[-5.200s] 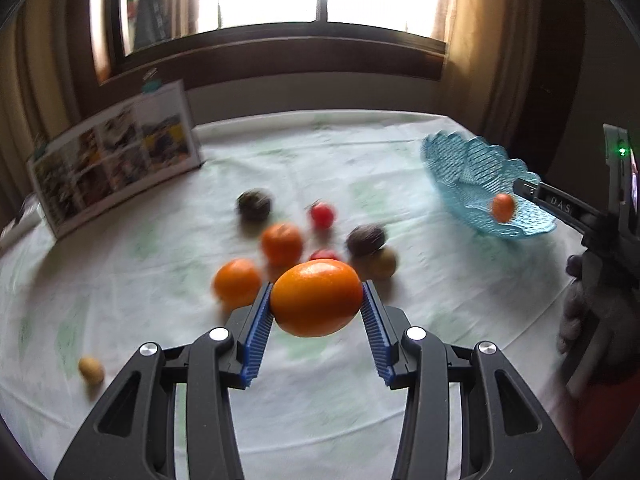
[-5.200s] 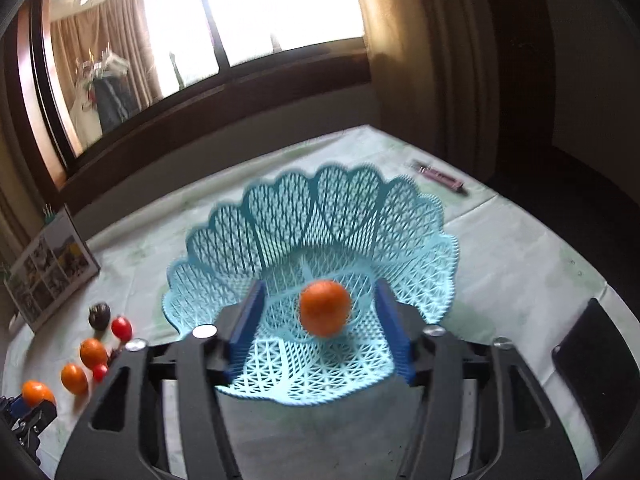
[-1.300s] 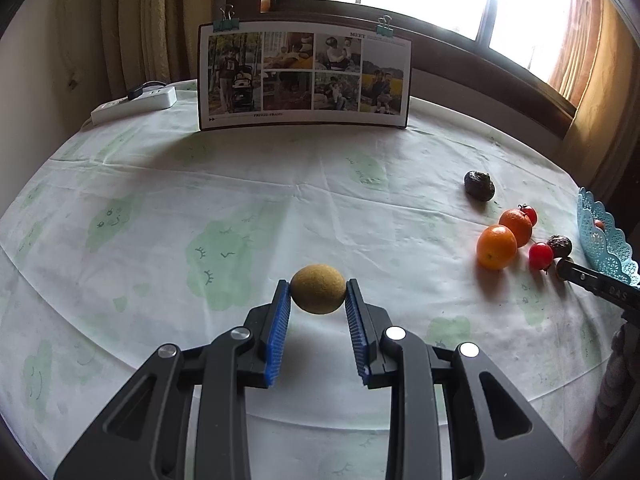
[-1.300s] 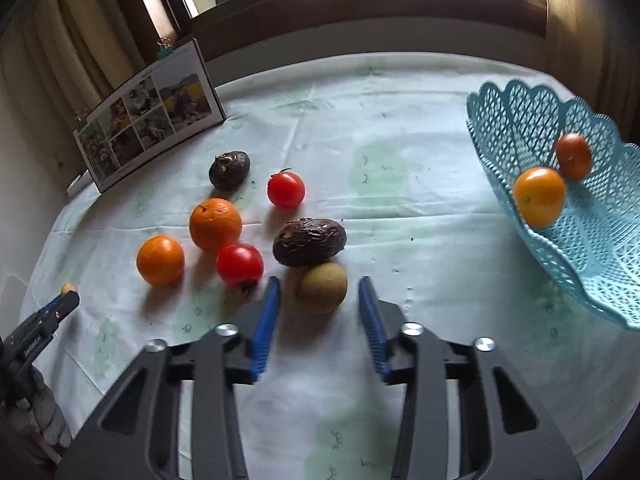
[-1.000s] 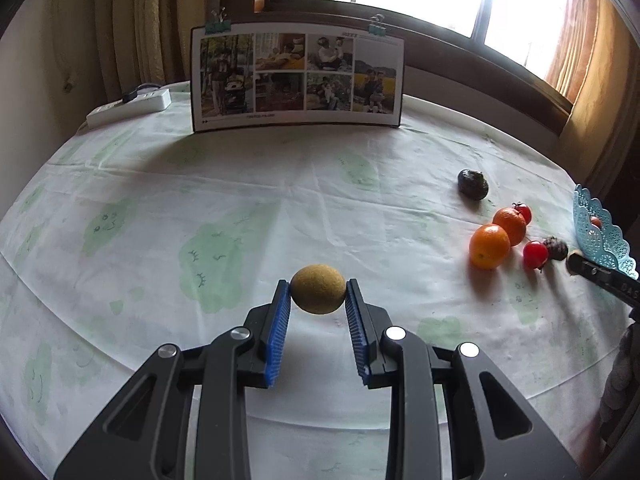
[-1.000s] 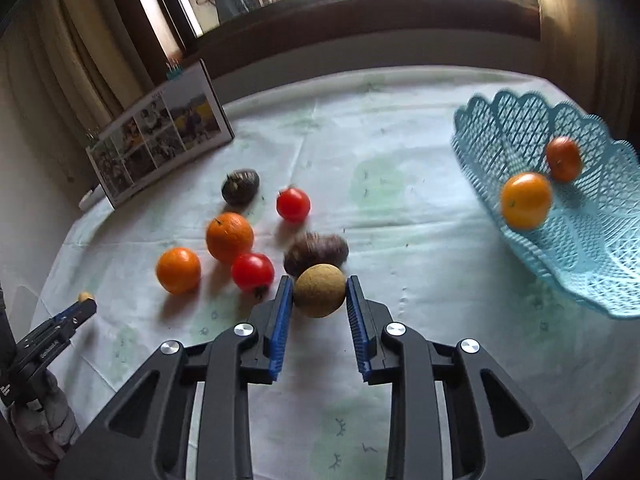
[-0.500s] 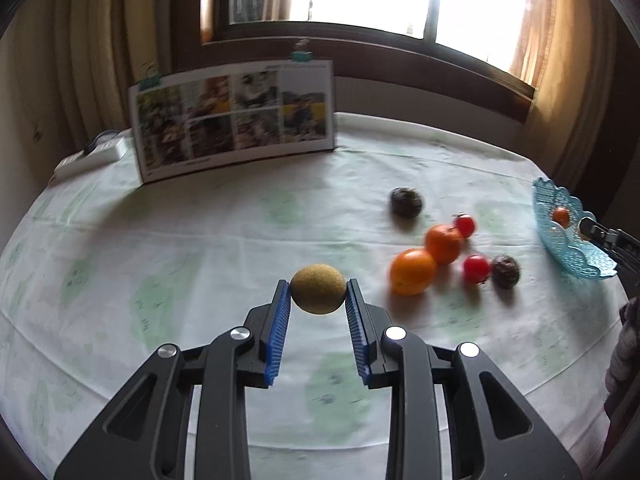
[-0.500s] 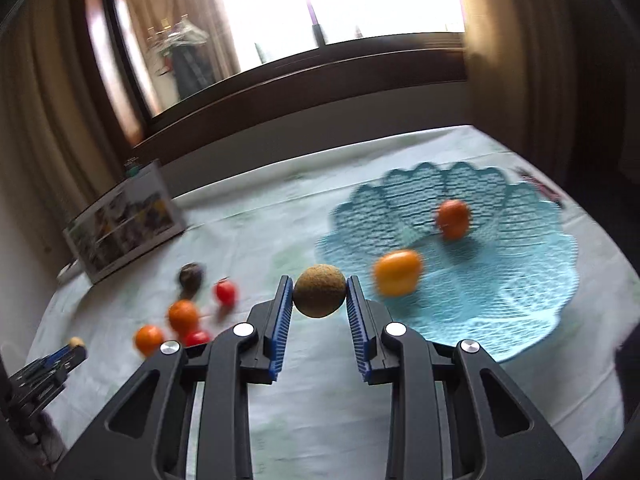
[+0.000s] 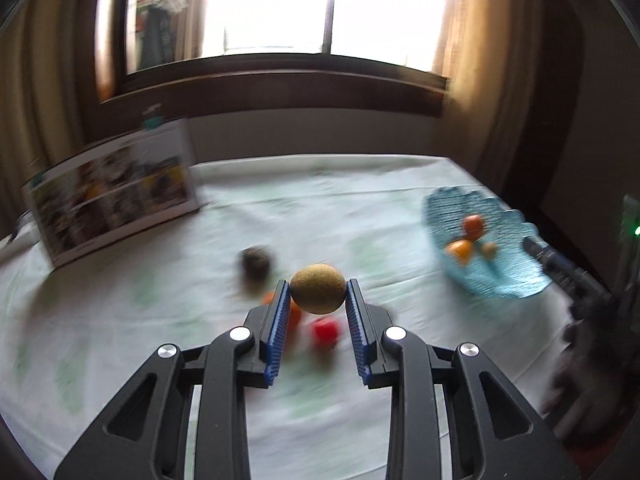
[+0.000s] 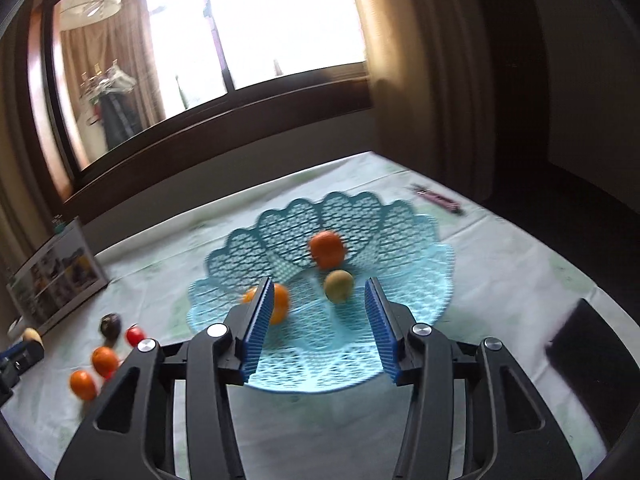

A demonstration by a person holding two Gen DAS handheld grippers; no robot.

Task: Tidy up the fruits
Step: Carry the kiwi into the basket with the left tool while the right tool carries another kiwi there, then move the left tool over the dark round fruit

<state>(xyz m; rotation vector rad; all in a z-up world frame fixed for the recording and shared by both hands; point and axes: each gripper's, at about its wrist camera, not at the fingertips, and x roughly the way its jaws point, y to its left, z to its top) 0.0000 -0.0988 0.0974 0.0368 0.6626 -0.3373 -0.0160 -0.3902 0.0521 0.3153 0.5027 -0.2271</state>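
Since the fruit was to be gathered in the basket (image 10: 416, 240), the left gripper (image 9: 318, 306) was kept closed on a kiwi (image 9: 318, 288), held above the table (image 9: 120, 300) with the basket at two o'clock. The right gripper (image 10: 320, 322) was spread wide and empty over the basket, where a second kiwi (image 10: 338, 285) lay between two oranges.

Bright window (image 9: 320, 8), brown curtains (image 10: 420, 80), table (image 9: 120, 320) under pale patterned cloth
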